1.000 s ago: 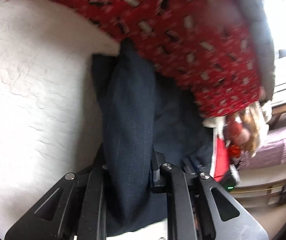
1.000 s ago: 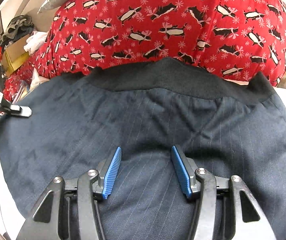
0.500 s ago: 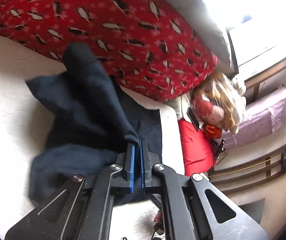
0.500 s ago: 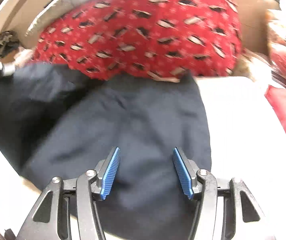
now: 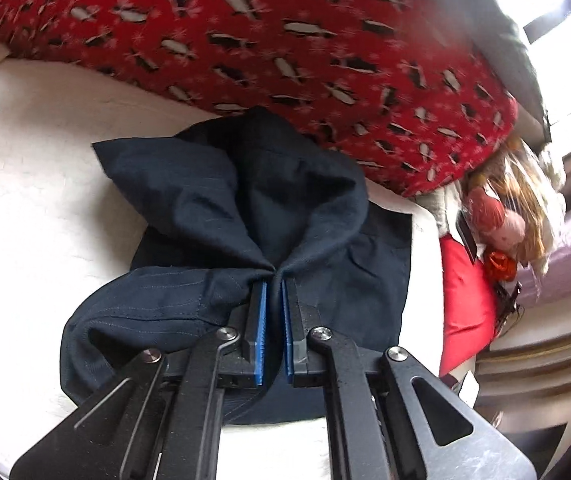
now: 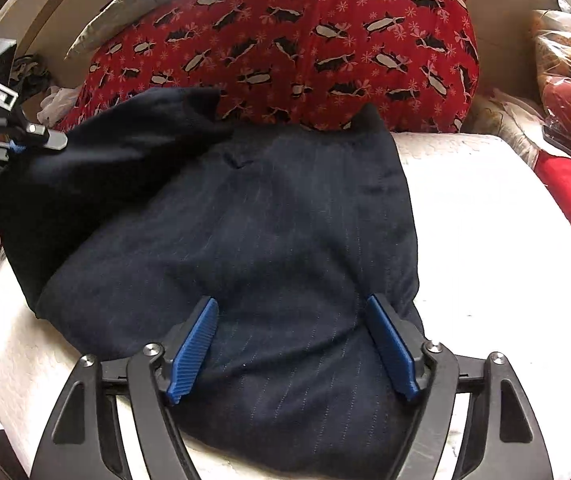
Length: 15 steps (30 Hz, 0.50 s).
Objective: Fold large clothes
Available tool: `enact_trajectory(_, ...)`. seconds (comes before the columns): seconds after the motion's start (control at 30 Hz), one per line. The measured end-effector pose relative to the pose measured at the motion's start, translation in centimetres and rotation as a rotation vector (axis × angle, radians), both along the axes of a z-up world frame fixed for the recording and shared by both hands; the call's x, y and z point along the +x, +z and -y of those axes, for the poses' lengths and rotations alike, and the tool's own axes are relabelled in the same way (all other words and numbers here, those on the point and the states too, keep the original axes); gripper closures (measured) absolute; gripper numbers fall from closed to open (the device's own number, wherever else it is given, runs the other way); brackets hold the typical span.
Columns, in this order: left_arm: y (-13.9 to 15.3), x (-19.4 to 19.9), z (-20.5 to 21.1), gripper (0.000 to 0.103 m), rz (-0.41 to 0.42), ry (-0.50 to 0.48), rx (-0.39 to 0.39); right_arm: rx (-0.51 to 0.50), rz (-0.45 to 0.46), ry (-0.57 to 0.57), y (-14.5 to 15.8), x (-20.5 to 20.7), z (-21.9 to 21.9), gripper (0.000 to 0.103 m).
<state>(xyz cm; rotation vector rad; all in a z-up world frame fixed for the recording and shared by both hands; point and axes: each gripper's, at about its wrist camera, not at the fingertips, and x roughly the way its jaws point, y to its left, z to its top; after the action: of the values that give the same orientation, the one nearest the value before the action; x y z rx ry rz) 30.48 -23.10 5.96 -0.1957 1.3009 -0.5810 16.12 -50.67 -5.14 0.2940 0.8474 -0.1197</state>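
A dark navy pinstriped garment (image 5: 213,200) lies bunched on a white bedcover (image 5: 25,200). My left gripper (image 5: 273,280) is shut on a gathered fold of the garment, which fans out from the blue pads into two lobes. In the right wrist view the garment (image 6: 265,220) spreads flatter. My right gripper (image 6: 291,302) hovers over its near end with its jaws opening wide. Cloth lies beneath the blue pads, which do not press on it. The left gripper (image 6: 25,136) shows at the left edge, holding up the garment's far side.
A big red pillow with a penguin print (image 5: 285,40) lies along the back edge of the garment. At the right are a doll in plastic wrap (image 5: 497,220) and a red cushion (image 5: 461,300). Bare white bedcover (image 6: 485,220) lies to the garment's right.
The left gripper went from holding a thick hanging fold to pinching a thin gathered edge, and the cloth now bunches on the bed. The right jaws widened and shifted right along the garment.
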Motion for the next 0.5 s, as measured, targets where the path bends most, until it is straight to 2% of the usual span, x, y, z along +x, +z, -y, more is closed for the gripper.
enact_trajectory(0.1,0.1,0.8,-1.3,0.098,0.074,0.041,0.040,-0.009,0.001,0.008,-0.2,0.2,0.0,0.020)
enact_trajectory(0.17,-0.1,1.8,-3.2,0.098,0.076,0.085,0.013,-0.013,0.000,0.010,-0.2,0.2,-0.2,0.019)
enact_trajectory(0.23,-0.6,3.1,-6.0,0.098,0.069,0.158,-0.017,-0.015,0.001,0.012,-0.3,0.2,-0.2,0.018)
enact_trajectory(0.3,-1.3,4.4,-9.3,0.098,0.082,0.254,0.013,-0.014,0.003,0.013,-0.3,0.2,-0.1,0.018)
enact_trajectory(0.37,-2.5,5.4,-12.6,0.098,0.058,0.358,0.041,-0.016,0.002,0.014,-0.4,0.2,-0.2,0.017)
enact_trajectory(0.4,-3.5,5.9,-14.8,0.098,0.024,0.420,0.028,-0.019,0.002,0.014,-0.4,0.3,-0.2,0.017)
enact_trajectory(0.43,-4.7,6.3,-17.3,0.098,-0.027,0.478,-0.020,-0.025,0.001,0.015,-0.4,0.3,-0.3,0.017)
enact_trajectory(0.47,-5.6,6.4,-19.3,0.098,-0.072,0.523,-0.078,-0.032,-0.001,0.016,-0.4,0.3,-0.4,0.016)
enact_trajectory(0.5,-6.7,6.2,-21.8,0.098,-0.118,0.577,-0.176,-0.037,-0.002,0.017,-0.4,0.4,-0.4,0.016)
